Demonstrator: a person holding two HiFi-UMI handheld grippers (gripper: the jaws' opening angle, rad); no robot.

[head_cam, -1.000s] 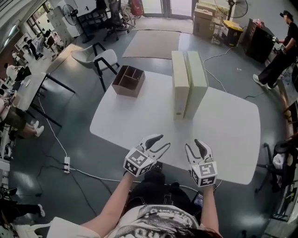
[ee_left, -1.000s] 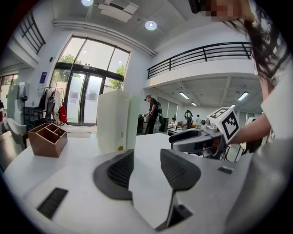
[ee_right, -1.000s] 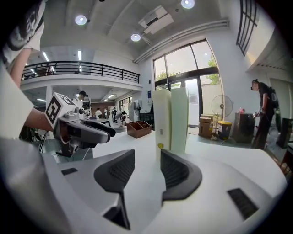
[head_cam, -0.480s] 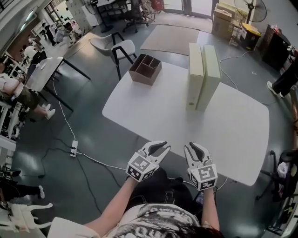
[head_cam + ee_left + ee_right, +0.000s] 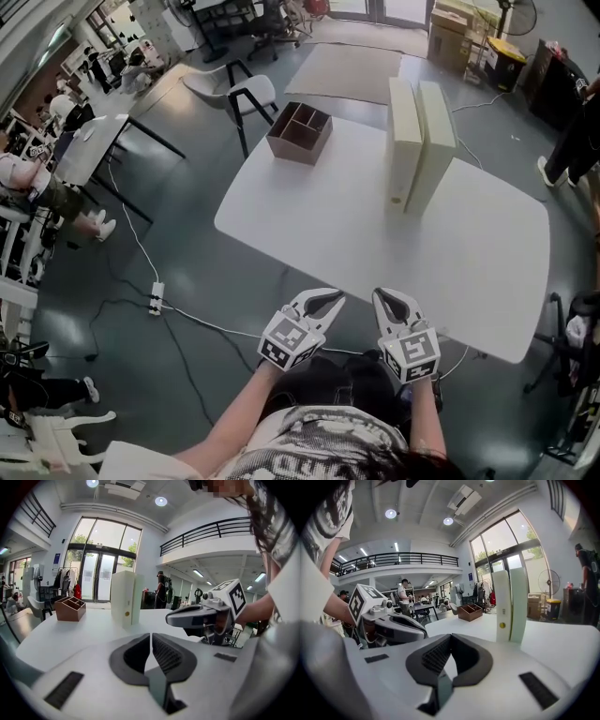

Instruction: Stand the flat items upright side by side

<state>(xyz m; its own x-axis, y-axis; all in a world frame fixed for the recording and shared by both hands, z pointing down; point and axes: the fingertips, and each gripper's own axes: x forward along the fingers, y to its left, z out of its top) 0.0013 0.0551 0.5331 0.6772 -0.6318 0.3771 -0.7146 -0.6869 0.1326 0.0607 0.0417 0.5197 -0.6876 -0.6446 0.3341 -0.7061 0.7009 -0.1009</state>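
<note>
Two tall pale binders [image 5: 405, 141] [image 5: 435, 145] stand upright, side by side and touching, at the far side of the white table [image 5: 328, 216]. They also show in the left gripper view [image 5: 123, 597] and the right gripper view [image 5: 501, 604]. My left gripper [image 5: 330, 302] and right gripper [image 5: 387, 300] hover close together just off the table's near edge, well short of the binders. Their jaws have just been closing and now stand shut with nothing between them [image 5: 151, 637] [image 5: 450, 639]. Each gripper appears in the other's view [image 5: 187, 616] [image 5: 405, 627].
A brown wooden organiser [image 5: 299, 131] sits at the table's far left corner. A white chair [image 5: 246, 94] stands behind it. A cable with a power strip [image 5: 157, 298] lies on the floor to the left. Cardboard boxes [image 5: 448, 33] and a person [image 5: 577, 141] are at the far right.
Both grippers have drawn back from over the table's near edge towards the person's body. Their jaws have gone from open to shut, empty throughout.
</note>
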